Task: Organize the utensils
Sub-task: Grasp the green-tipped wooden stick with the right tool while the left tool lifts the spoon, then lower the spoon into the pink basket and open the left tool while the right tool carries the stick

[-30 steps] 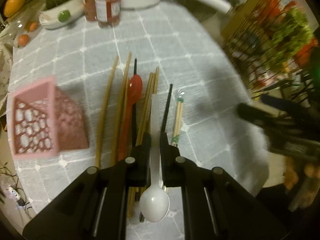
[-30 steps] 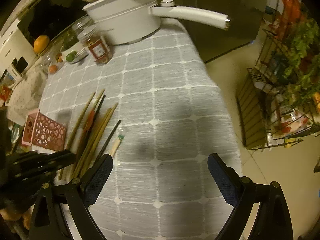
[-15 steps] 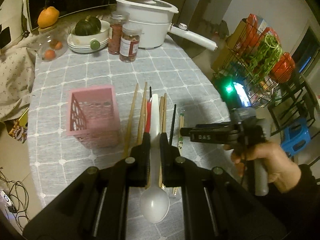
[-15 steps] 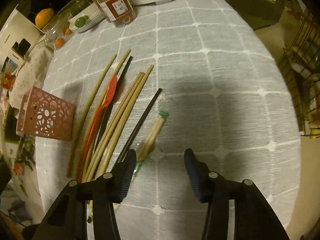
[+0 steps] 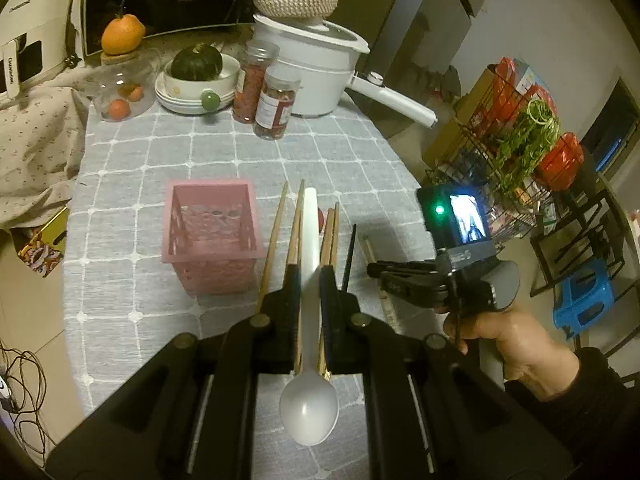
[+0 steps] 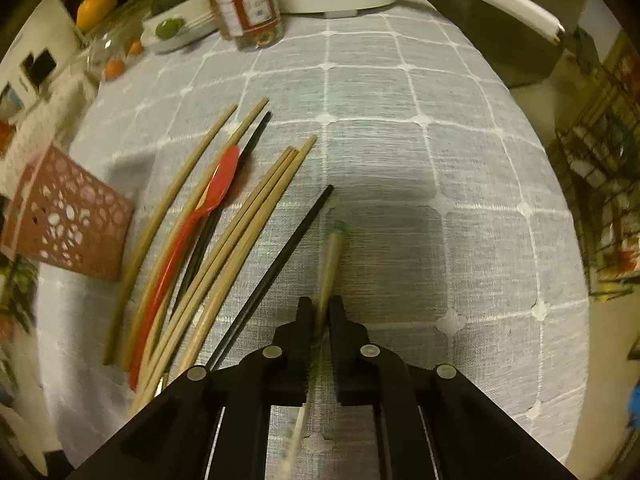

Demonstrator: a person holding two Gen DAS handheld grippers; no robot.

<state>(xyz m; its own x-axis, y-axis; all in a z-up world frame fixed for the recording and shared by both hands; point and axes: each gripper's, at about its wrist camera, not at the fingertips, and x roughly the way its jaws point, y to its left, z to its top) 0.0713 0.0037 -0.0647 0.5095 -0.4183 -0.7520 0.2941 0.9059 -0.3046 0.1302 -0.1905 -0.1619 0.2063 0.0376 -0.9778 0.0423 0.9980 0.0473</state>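
So far little is done, by my read: the pink basket (image 5: 212,236) stands upright on the grey checked cloth (image 5: 224,160) and looks empty inside, tho its floor isn't fully in view. Left gripper (image 5: 309,280) is clamped narrow on the white spoon (image 5: 310,400) by its handle, bowl hanging toward the camera, held above the table just right of the basket, so that one seems next to go in. Right gripper (image 6: 320,312) has just been closing and its jaws now pinch the wrapped chopstick pair (image 6: 332,256), which lies on the cloth w/ its green-tipped end pointing away. Left on the table, all beside the basket: the red spoon (image 6: 212,196), several bamboo chopsticks (image 6: 256,208) in a loose fan, and a black chopstick (image 6: 288,252) just left of the wrapped pair; a second black one seems to lie under the red spoon. So approx. everything remains to be stowed. Writing: the jar (image 6: 248,4) has a red-and-white label, text too blurred to read; the white appliance (image 5: 24,40) at far left shows lettering, not legible enough to trust.
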